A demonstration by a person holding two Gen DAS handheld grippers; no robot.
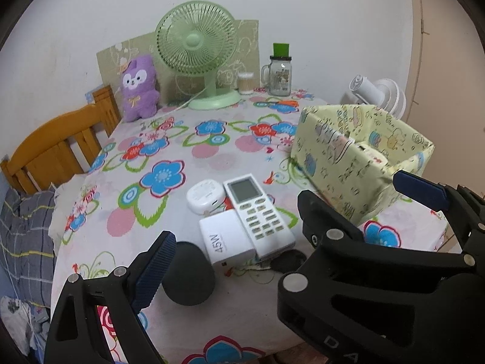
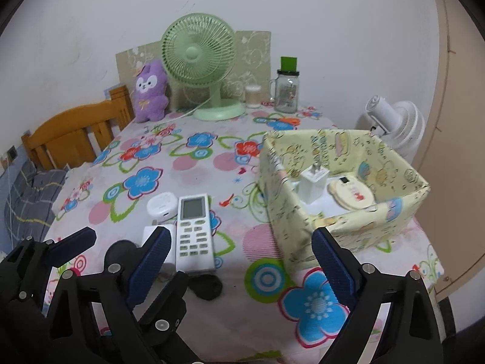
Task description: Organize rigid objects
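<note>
Both grippers spread wide, empty. Left gripper [image 1: 272, 239]: remote [image 1: 257, 212] and charger [image 1: 225, 242] between its fingers. Right gripper [image 2: 242, 261]: remote just ahead-left, box [image 2: 279, 188] ahead-right.

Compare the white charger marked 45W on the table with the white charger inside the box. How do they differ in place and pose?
The 45W charger lies flat on the floral cloth, out in the open; the boxed charger stands upright inside the patterned box. The 45W charger is partly covered by the remote; nothing rests on the boxed charger. The boxed charger's prongs point up; the 45W charger's prongs are not visible. Both are white, blocky plugs.
</note>
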